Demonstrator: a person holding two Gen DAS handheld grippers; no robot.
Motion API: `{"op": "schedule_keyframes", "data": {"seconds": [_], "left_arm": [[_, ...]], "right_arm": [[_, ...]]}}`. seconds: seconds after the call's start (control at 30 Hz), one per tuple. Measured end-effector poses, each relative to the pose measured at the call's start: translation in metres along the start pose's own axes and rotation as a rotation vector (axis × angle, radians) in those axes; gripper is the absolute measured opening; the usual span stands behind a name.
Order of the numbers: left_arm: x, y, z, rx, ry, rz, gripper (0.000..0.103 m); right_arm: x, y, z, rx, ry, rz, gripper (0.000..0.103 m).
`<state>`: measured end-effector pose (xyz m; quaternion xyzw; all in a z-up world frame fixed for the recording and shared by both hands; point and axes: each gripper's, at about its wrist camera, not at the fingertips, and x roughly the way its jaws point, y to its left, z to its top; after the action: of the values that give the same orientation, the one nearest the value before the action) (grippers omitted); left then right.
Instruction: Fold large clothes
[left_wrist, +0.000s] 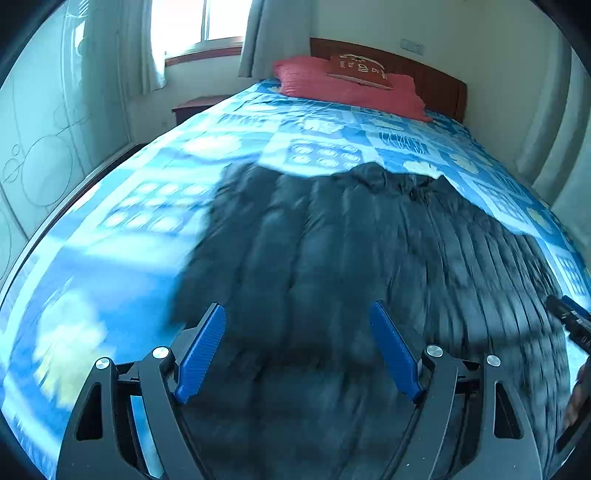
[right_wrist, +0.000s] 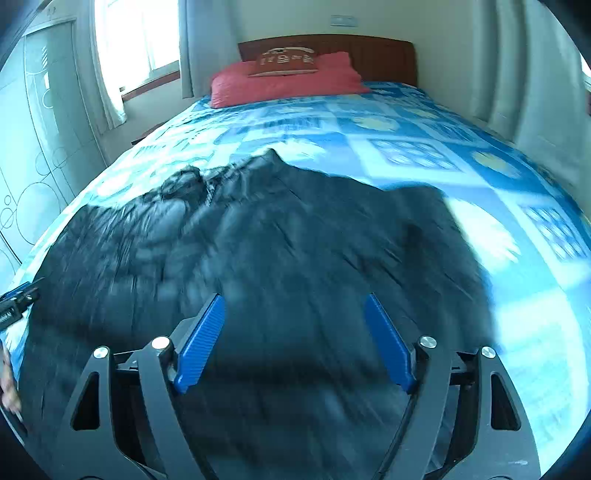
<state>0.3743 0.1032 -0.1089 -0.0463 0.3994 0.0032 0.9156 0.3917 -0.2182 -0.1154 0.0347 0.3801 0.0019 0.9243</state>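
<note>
Dark, quilted fabric fills the near half of both views: a large puffer coat (left_wrist: 332, 258) lies spread flat on the bed (left_wrist: 129, 221), its stitched channels running away from the cameras and its collar end bunched toward the pillows. The coat is blurred in both views, so finer detail of its folds cannot be told. The bed carries a blue patterned cover with pale squares.

The left gripper (left_wrist: 297, 347) hangs above the near edge of the coat, its blue fingers (left_wrist: 201, 354) spread wide with only coat fabric seen beyond them and nothing pinched. The right gripper (right_wrist: 293, 339) sits likewise over the coat, its fingers (right_wrist: 199, 343) spread apart and holding nothing. Each gripper shows at the edge of the other's view, with part of a hand (right_wrist: 7, 384) behind it.

At the head of the bed lies a red pillow (right_wrist: 284, 83) with a smaller embroidered cushion (right_wrist: 286, 61) on top, against a brown wooden headboard (right_wrist: 380, 55). A bright window (left_wrist: 199, 22) with grey curtains (left_wrist: 258, 37) stands to the left, and a pale wardrobe (left_wrist: 40, 147) with circle patterns lines the left wall.
</note>
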Motion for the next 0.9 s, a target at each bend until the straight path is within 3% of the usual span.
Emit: {"op": "schedule_keyframes", "data": {"seconds": [0.23,0.47,0.7,0.83,0.87,0.9], "left_arm": [[-0.1,0.045,-0.103,0.011,0.01,0.016,0.079],[-0.152,0.076,-0.195,-0.111,0.132,-0.049,0.079],[-0.171,0.091,-0.246,-0.266,0.185,-0.147,0.079],[-0.181,0.085,-0.252,-0.255,0.159,-0.179,0.079],[-0.181,0.083,-0.254,-0.259,0.162,-0.195,0.079],[-0.18,0.082,-0.254,-0.264,0.168,-0.213,0.079]], "right_arm": [[-0.102,-0.059,-0.108,0.045,0.053,-0.107,0.079],[-0.168,-0.085,-0.215,0.146,0.145,-0.107,0.079],[-0.192,-0.093,-0.266,0.207,0.183,-0.076,0.079],[-0.198,-0.087,-0.273,0.225,0.174,-0.032,0.078],[-0.198,-0.084,-0.274,0.227,0.173,-0.02,0.076],[-0.198,-0.082,-0.274,0.232,0.175,-0.003,0.066]]}}
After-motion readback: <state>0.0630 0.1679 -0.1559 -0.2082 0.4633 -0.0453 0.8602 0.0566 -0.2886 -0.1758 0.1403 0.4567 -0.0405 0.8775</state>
